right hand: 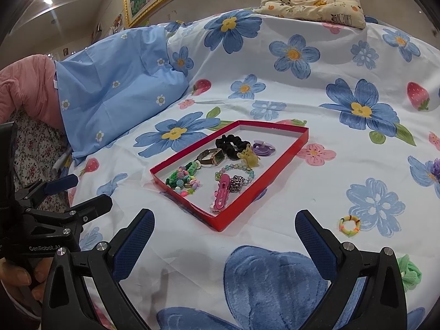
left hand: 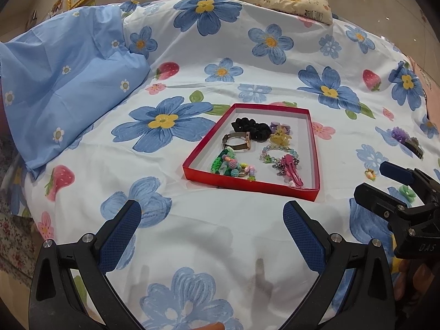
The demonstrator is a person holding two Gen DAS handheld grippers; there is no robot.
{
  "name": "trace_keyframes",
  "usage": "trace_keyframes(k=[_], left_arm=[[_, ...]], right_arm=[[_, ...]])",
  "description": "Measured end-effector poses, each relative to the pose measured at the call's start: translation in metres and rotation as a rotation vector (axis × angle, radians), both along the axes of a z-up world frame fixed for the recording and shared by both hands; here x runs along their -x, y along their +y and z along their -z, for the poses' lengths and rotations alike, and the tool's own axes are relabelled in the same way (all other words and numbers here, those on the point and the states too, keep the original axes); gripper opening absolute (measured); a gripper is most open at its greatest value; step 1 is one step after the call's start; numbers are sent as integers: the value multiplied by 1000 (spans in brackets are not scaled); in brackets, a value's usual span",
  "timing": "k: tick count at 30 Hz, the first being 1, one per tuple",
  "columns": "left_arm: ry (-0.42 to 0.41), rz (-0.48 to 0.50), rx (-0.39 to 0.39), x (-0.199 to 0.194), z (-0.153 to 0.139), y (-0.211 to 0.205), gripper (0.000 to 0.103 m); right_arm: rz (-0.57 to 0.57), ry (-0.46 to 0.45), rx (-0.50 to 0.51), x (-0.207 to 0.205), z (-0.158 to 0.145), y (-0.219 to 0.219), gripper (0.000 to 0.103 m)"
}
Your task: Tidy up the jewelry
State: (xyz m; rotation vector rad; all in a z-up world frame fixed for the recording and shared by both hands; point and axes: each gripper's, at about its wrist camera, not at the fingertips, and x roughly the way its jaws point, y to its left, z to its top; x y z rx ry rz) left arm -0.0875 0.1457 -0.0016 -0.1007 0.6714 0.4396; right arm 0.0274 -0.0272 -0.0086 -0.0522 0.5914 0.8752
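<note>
Most jewelry already lies in the red tray on the bed, while a multicolored hair tie and purple clip remain outside, and both left tongs and right tongs gape wide, empty.

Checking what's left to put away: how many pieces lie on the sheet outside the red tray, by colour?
Purple: 1, clip
Green: 1, scrunchie
Multicolour: 1, ring
Total: 3, all to the right of the tray
</note>
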Motion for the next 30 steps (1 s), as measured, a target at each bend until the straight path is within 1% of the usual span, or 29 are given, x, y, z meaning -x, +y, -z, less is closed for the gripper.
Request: trace_keyframes(k=[30], left_arm=[[6,-5,-13,-2,4,2,103]], right_arm=[[-18,0,2,3,1,3,103]])
